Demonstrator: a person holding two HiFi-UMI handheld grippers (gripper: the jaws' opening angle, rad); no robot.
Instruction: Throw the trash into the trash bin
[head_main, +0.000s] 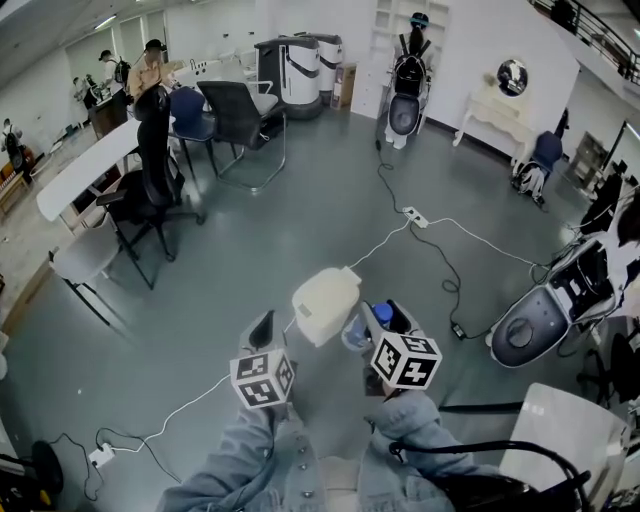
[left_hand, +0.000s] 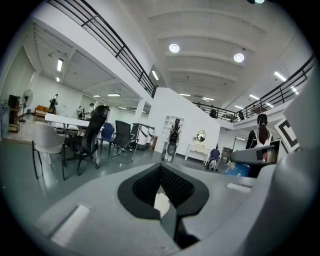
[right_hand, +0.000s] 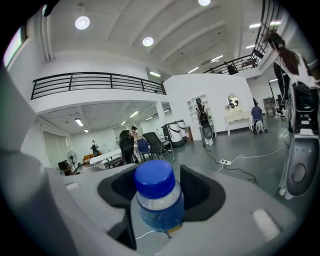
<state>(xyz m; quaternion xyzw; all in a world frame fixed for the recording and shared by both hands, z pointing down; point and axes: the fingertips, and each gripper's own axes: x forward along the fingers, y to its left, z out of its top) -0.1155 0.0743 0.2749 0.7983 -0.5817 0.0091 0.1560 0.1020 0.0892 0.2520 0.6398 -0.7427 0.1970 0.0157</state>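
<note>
Bottle (right_hand: 156, 200) sits clamped between the right hand-held gripper's (right_hand: 162, 192) jaws.

Blue-capped bottle (right_hand: 156, 200), white scrap (left_hand: 161, 204), cream bin (head_main: 325, 305) (floor (head_main: 330, 200) grey)

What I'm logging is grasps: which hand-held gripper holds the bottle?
The right hand-held gripper: blue-capped bottle between its jaws; the left hand-held gripper pinches a white scrap.

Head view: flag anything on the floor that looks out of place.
Loose cables sprawl across the open floor: a white cable runs from a power strip, and a black cable snakes beside it, a likely trip hazard. Nothing looks spilled or broken.
</note>
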